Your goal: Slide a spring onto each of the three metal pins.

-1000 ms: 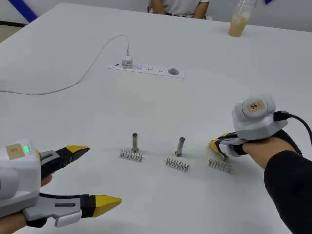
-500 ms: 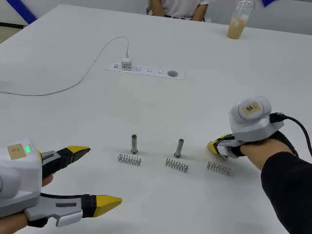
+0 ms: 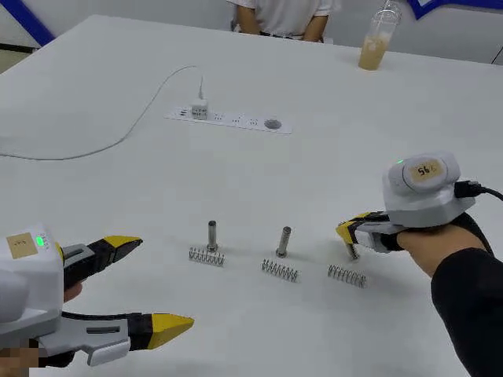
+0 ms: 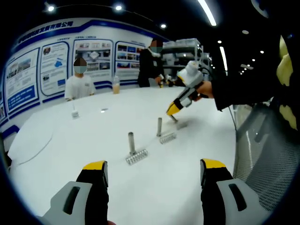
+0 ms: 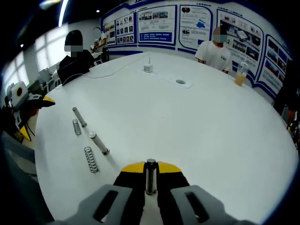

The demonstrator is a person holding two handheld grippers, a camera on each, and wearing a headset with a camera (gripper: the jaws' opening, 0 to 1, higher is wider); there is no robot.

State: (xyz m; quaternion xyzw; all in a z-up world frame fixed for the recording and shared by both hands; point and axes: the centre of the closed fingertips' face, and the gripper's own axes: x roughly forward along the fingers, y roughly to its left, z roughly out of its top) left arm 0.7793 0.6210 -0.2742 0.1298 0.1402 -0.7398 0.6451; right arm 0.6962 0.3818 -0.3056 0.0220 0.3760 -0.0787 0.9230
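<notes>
Two metal pins stand upright on the white table, the left pin (image 3: 212,235) and the middle pin (image 3: 284,240). In front of each lies a spring: the left spring (image 3: 206,256) and the middle spring (image 3: 280,271). A third spring (image 3: 346,276) lies further right. Just behind it, my right gripper (image 3: 353,233) is shut on the third pin (image 3: 353,251). In the right gripper view that pin (image 5: 150,176) sits clamped between the yellow tips. My left gripper (image 3: 152,282) hovers open at the near left with nothing in it; its own view frames the pins (image 4: 131,143) between its fingers (image 4: 96,168).
A white power strip (image 3: 232,121) with a plugged-in adapter and a cable running left lies further back. A plastic cup of drink (image 3: 373,47) stands at the far right. A person sits at the far edge (image 3: 287,14).
The head camera has shifted a little. My right gripper stays shut on the third pin and has drawn slightly back from its spring. The left gripper has held its place.
</notes>
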